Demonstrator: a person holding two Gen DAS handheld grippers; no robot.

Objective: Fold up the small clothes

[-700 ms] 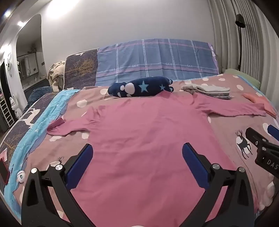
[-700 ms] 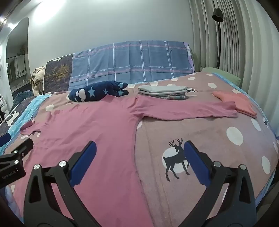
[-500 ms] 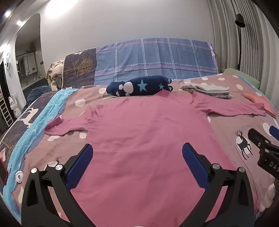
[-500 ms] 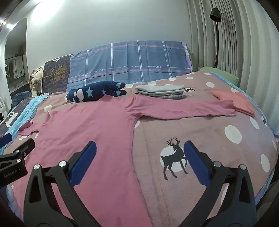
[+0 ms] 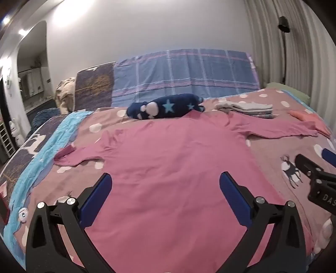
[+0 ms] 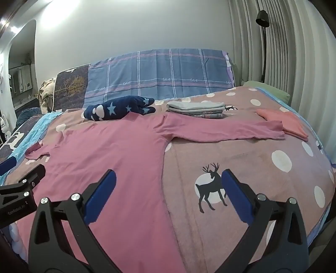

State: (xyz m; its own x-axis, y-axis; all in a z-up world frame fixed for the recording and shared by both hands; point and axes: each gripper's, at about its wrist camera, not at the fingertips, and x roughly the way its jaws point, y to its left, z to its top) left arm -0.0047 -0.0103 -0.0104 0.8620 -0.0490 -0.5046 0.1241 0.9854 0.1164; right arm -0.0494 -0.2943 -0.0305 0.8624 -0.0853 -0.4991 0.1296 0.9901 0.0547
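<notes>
**Pink shirt spread flat on the bed, both grippers released**

Here the pink long-sleeved shirt [image 5: 178, 168] lies spread face-down or face-up, I cannot tell which, across the bedspread [image 6: 262, 178], one sleeve stretched out to each side. The bedspread is mauve with white dots and a deer print. Past the shirt's collar lies one navy star-patterned bundle [image 5: 166, 107], beside it one stack of folded grey clothes [image 6: 196, 109], and one folded coral piece [image 6: 287, 121] touches the far sleeve's cuff. A blue plaid pillow [image 6: 159, 79] leans against the pale wall; pleated curtains [image 6: 294, 52] and one black floor lamp [image 6: 263, 19] stand on the right.

Two grippers hover above the hem, tipped downward. The left gripper [image 5: 166, 184] is spread wide over pink cloth, grasping nothing; the right gripper [image 6: 168, 182] is equally wide, straddling the shirt's side edge, empty.
</notes>
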